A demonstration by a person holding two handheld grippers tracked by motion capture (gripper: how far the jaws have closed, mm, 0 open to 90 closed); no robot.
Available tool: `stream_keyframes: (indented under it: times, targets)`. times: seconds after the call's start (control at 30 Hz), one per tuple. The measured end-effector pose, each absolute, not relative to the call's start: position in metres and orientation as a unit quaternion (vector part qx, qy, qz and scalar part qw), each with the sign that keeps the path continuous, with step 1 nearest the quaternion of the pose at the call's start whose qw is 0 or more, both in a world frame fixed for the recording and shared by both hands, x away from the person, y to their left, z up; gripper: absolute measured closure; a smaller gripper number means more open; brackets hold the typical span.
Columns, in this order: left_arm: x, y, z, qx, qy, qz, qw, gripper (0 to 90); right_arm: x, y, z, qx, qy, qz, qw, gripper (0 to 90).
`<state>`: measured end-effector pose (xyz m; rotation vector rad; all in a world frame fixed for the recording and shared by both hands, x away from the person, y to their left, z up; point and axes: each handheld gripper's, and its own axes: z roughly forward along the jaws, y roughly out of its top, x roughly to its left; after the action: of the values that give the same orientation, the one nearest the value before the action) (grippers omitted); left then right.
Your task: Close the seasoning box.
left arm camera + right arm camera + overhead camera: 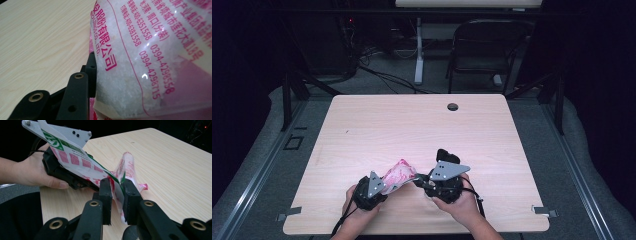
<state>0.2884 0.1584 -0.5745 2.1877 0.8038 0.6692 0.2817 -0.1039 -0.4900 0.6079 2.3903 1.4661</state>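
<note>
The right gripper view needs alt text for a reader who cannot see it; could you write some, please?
Two black jaws flank the thin edge of a plastic bag printed in red and green. A hand holds the left gripper at the bag's far end, above a wooden table.

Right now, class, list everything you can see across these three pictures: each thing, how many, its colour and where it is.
Bag of white crystals: one, clear with pink print, held above the table's near edge between both claws.
Table: one, light wood, centre.
Cable hole: one, dark, far edge of the table.
Folding chair: one, black, behind the table.
Left claw: one, black, gripping the bag's left end.
Right claw: one, black, bag's flat edge between its jaws.
Hands: two, at the near edge.
</note>
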Motion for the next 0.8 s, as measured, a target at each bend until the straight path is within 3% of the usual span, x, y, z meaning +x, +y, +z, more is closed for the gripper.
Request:
stream_keyframes:
  times: [0.4, 0.53, 0.8]
  targets:
    - [0.287, 0.159, -0.569, 0.840, 0.305, 0.284, 0.348, 65.7, 0.275, -0.115, -0.483, 0.216, 0.823, 0.503, 0.151, 78.4]
    - [0.286, 0.159, -0.568, 0.840, 0.301, 0.291, 0.345, 65.8, 0.274, -0.114, -0.482, 0.211, 0.824, 0.504, 0.150, 90.0]
    - [0.284, 0.158, -0.562, 0.837, 0.293, 0.318, 0.337, 65.9, 0.275, -0.114, -0.481, 0.207, 0.826, 0.502, 0.150, 90.0]
